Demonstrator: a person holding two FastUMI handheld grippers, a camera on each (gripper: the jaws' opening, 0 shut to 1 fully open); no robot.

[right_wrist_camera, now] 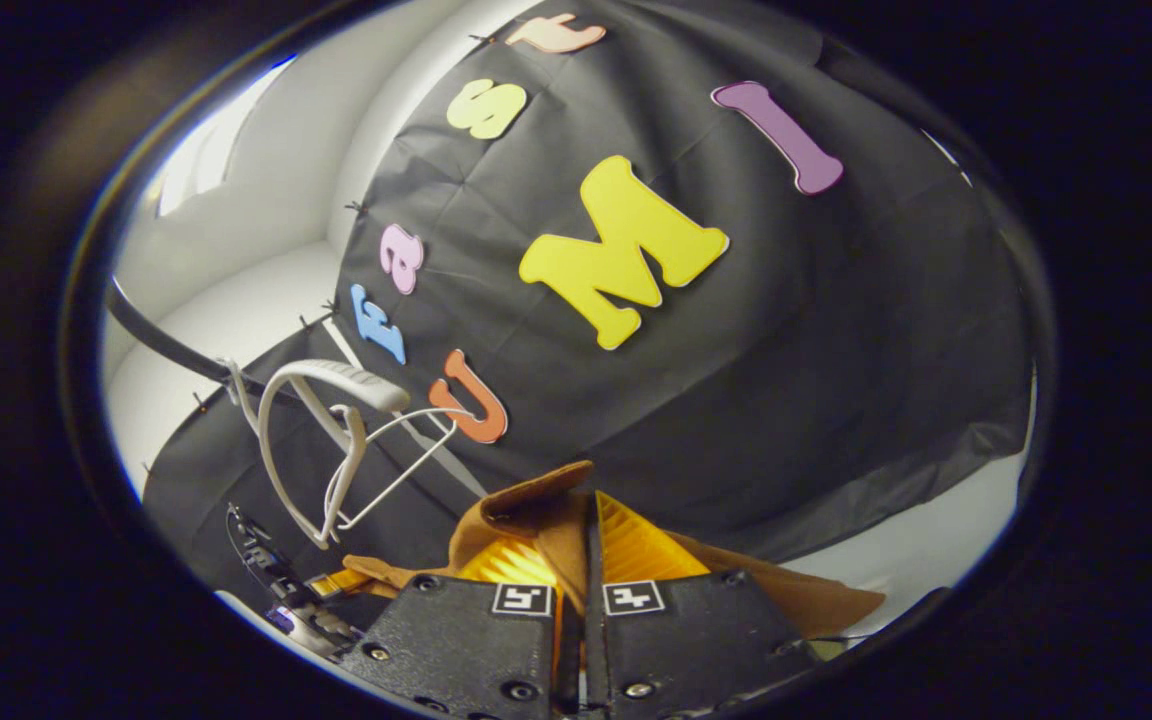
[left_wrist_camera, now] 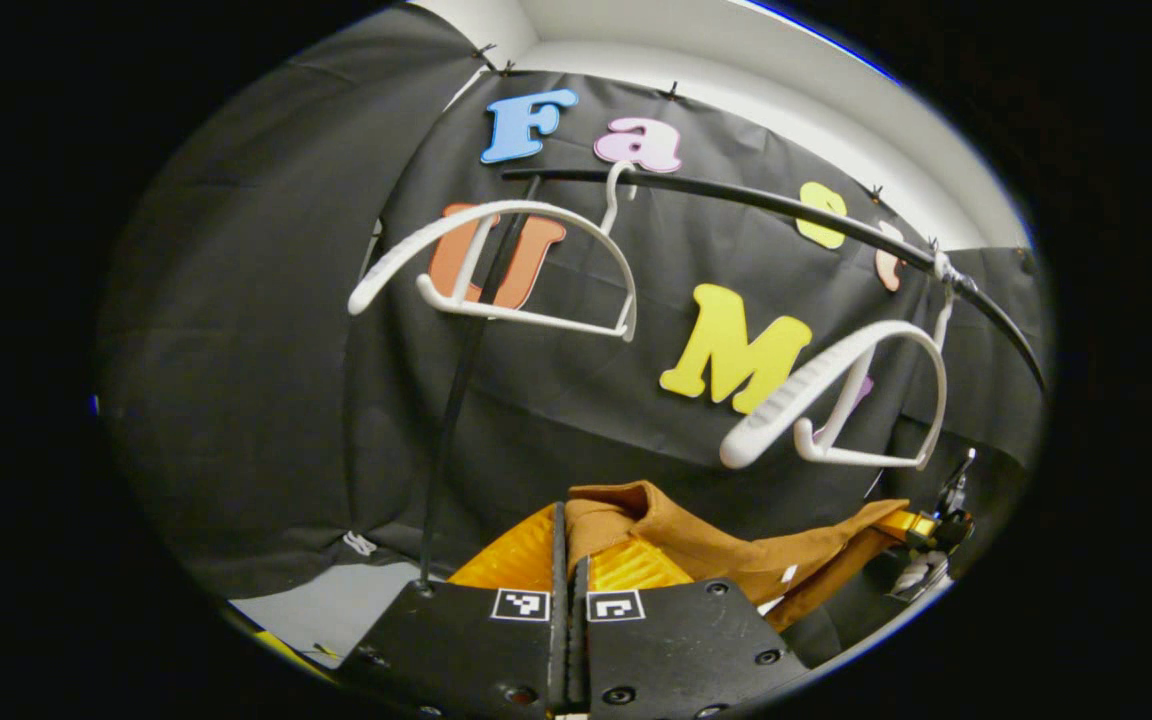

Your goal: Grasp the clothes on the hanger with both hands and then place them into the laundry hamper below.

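My left gripper (left_wrist_camera: 568, 560) pinches brown garment (left_wrist_camera: 726, 550); right gripper (right_wrist_camera: 588, 545) pinches it too. Left gripper view: two hangers (left_wrist_camera: 496, 265) bare on rail (left_wrist_camera: 796, 210).

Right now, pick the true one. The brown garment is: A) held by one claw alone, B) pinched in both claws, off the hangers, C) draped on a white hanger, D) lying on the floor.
B: the brown garment is pinched in the left claw and the right claw, while both white hangers hang bare on the rail.

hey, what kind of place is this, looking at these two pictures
Likely a staged recording booth set up as a laundry corner: black cloth wall, a dark rail carrying bare white hangers, and a brown garment pinched in hand-held grippers.
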